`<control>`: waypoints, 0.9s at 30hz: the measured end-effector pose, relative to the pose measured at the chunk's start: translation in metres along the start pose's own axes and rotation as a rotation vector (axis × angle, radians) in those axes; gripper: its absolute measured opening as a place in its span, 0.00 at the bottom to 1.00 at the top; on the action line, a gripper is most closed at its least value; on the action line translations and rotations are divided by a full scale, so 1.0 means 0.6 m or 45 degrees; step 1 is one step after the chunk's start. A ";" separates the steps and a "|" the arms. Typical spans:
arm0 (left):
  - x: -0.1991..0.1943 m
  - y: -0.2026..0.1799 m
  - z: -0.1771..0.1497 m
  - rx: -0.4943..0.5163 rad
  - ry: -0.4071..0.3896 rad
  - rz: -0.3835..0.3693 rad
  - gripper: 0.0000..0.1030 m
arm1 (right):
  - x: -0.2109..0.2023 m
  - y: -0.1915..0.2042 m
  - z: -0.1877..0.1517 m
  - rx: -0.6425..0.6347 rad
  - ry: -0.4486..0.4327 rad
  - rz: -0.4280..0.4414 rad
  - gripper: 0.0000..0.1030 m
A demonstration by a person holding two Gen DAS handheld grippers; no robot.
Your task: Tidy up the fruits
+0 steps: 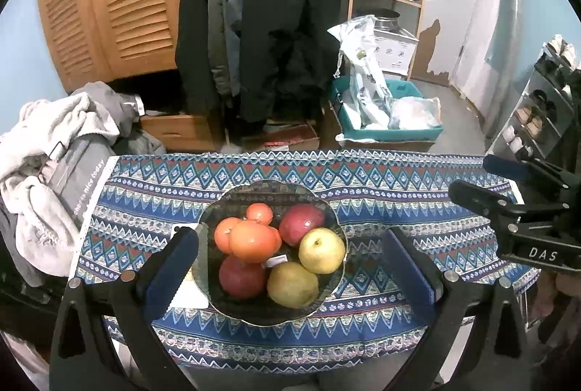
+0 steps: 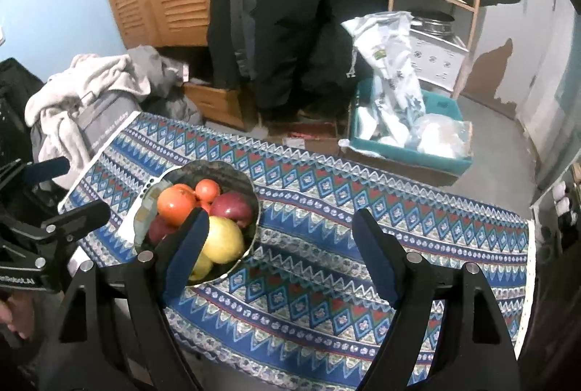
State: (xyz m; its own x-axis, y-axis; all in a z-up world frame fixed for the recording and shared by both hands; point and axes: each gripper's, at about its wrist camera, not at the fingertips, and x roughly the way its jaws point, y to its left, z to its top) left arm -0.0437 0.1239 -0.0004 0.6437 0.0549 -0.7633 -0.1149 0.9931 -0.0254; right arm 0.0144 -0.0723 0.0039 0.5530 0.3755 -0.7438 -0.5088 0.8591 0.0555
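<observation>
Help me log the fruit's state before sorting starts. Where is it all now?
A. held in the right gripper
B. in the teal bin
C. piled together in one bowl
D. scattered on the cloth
C: apples, pears and oranges all sit heaped in the single bowl on the patterned cloth; both grippers are open and hold nothing.

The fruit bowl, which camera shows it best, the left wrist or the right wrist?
The left wrist view: the fruit bowl sits centered between the open left gripper, every fruit visible. In the right wrist view it lies off to the left, partly hidden behind a finger of the open right gripper.
</observation>
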 end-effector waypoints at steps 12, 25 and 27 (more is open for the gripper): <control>-0.008 -0.019 0.000 0.039 -0.028 0.030 0.99 | -0.009 -0.027 -0.007 0.047 -0.035 -0.011 0.78; -0.006 -0.020 0.001 0.058 -0.030 0.095 0.99 | -0.010 -0.037 -0.008 0.069 -0.041 -0.014 0.78; -0.006 -0.020 0.001 0.057 -0.030 0.102 0.99 | -0.011 -0.036 -0.008 0.065 -0.041 -0.017 0.78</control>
State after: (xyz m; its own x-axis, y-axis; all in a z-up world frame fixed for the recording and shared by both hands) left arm -0.0441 0.1120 0.0033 0.6518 0.1359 -0.7461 -0.1326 0.9891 0.0643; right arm 0.0190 -0.0951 0.0043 0.5812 0.3741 -0.7227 -0.4674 0.8804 0.0799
